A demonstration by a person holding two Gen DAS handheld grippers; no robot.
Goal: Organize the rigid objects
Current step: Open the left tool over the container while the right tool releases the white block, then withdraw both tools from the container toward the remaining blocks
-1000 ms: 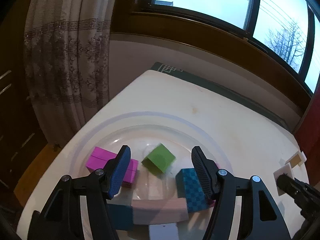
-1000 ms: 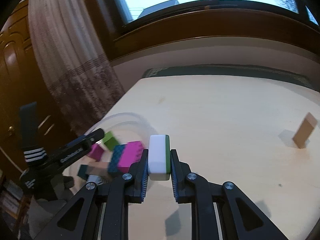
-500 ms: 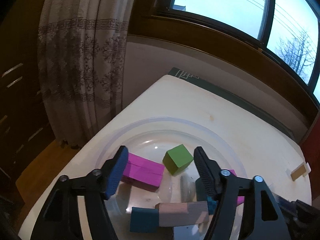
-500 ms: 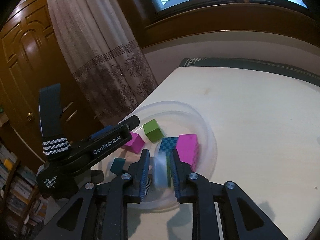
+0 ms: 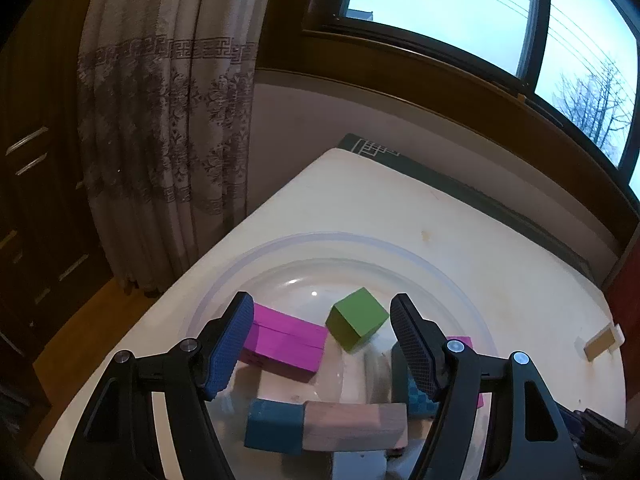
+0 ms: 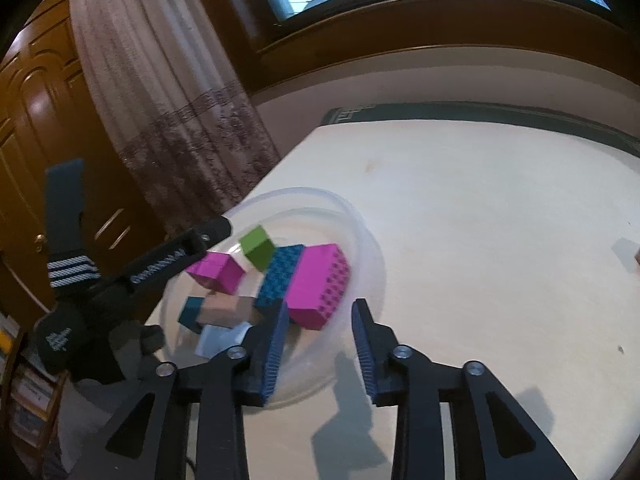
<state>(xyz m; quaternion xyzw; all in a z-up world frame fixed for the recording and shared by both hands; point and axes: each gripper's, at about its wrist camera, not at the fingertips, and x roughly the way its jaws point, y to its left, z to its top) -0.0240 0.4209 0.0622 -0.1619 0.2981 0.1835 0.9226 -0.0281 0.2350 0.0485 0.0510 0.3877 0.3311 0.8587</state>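
step: we judge a drop into the clear bowl (image 6: 362, 236) just finished | right gripper (image 6: 320, 344) spread, empty; left gripper (image 5: 322, 344) spread over the green cube (image 5: 357, 324) | next: we fetch the tan block (image 5: 600, 341) from the table (image 6: 480, 200)

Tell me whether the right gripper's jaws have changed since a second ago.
Yes. The right gripper was shut on a white and green tile; now it is open and empty, over the near rim of the clear bowl rather than short of it.
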